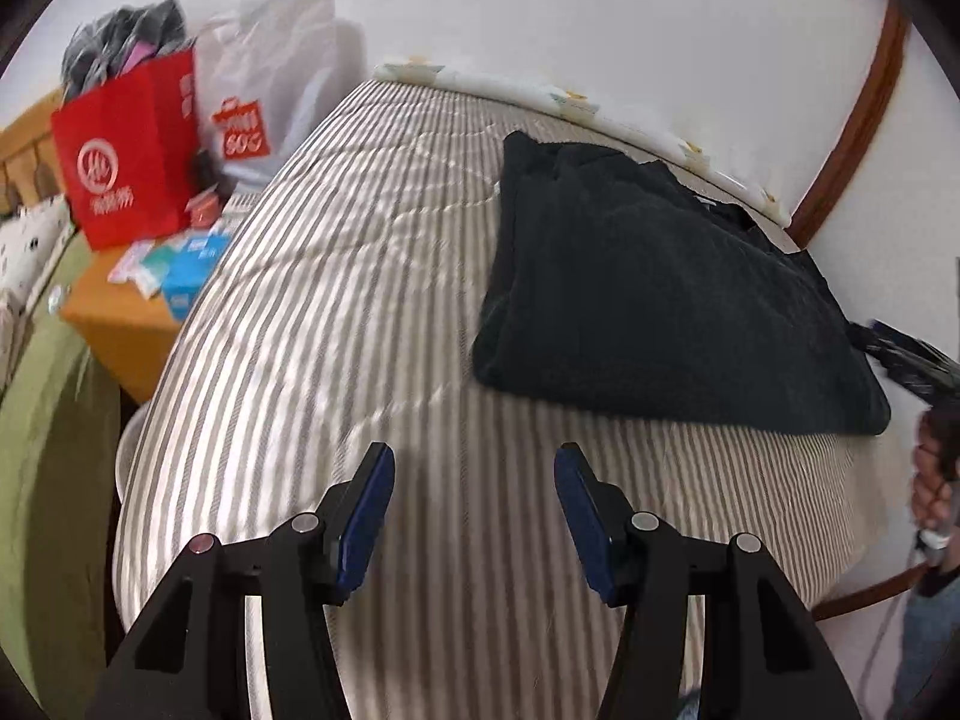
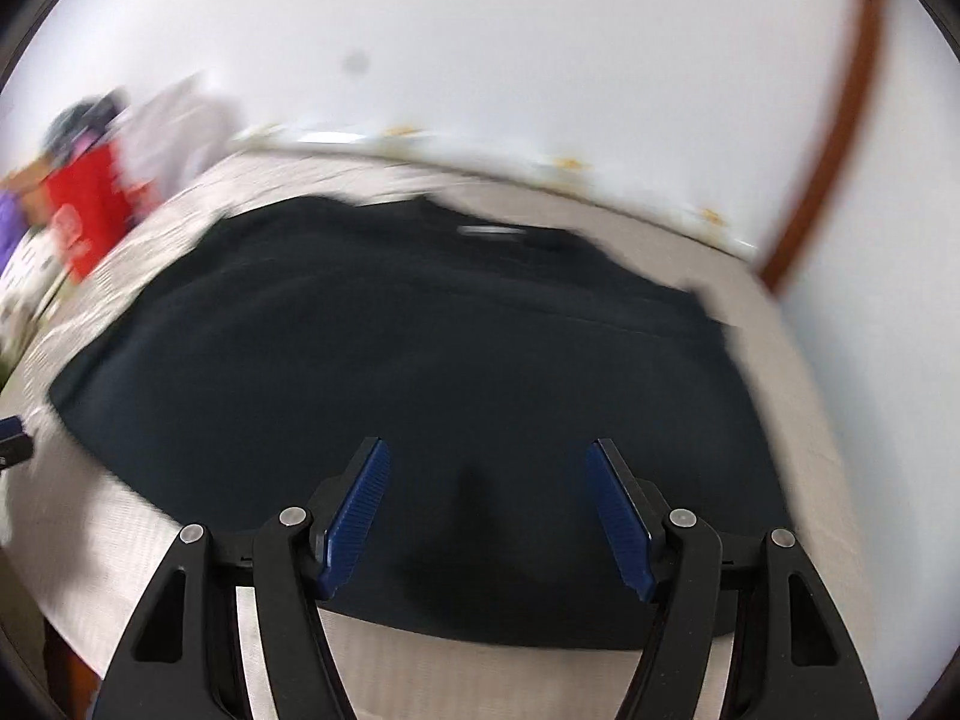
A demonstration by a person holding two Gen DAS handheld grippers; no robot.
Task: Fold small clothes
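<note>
Left claw (image 1: pixel 474 516) spread over bare striped mattress (image 1: pixel 336 312), right claw (image 2: pixel 487 516) spread over black garment (image 2: pixel 420 348).

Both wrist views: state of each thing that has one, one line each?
Black garment: folded, lying flat on the striped mattress, not held.
Left gripper: open, fingers empty, over bare mattress.
Right gripper: open, fingers empty, above the garment.
Red paper bag: upright, stuffed with dark items.
</note>
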